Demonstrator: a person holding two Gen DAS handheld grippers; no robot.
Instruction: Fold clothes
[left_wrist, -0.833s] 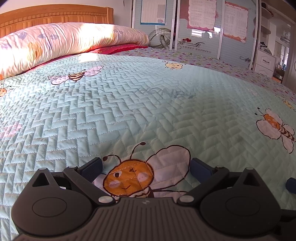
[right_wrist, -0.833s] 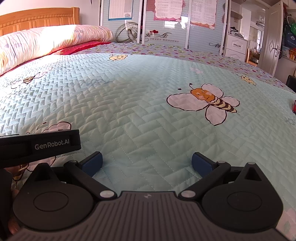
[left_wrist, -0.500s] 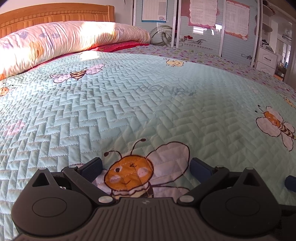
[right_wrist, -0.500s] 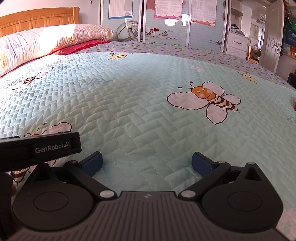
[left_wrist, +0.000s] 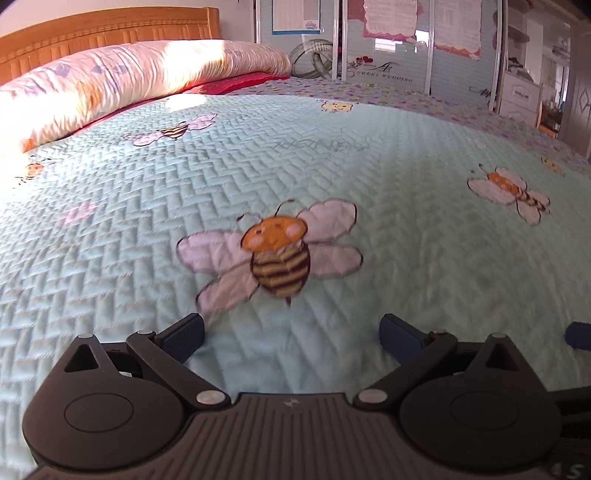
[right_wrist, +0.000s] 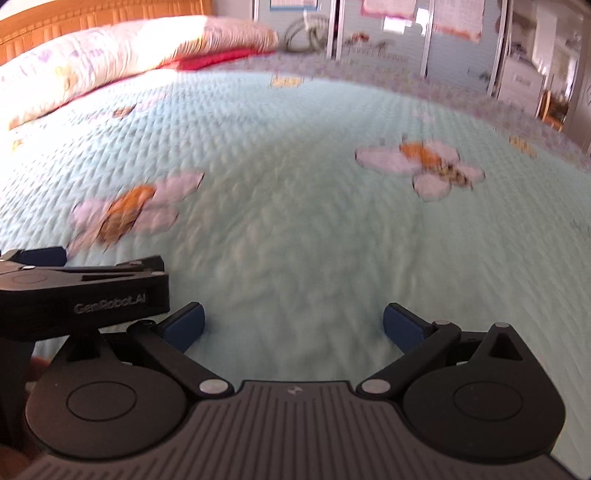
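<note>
Bed quilt (left_wrist: 369, 177) pale mint, zigzag stitched, printed with bees (left_wrist: 277, 254): orange heads, yellow-brown striped bodies, white wings. Pillow (left_wrist: 140, 77) cream-pink with lilac and orange prints over a red sheet (left_wrist: 236, 81); headboard (left_wrist: 103, 33) orange wood. Tools black with blue pads (right_wrist: 184, 325).

Bedspread (left_wrist: 332, 177): pale green, quilted, bee prints.
Large bee print (left_wrist: 277, 251): centre.
Pillow (left_wrist: 129, 77): 10 o'clock, floral, sunlit.
Headboard (left_wrist: 103, 33): 11 o'clock, wooden.
Wardrobe doors (left_wrist: 388, 37): 1 o'clock.
</note>
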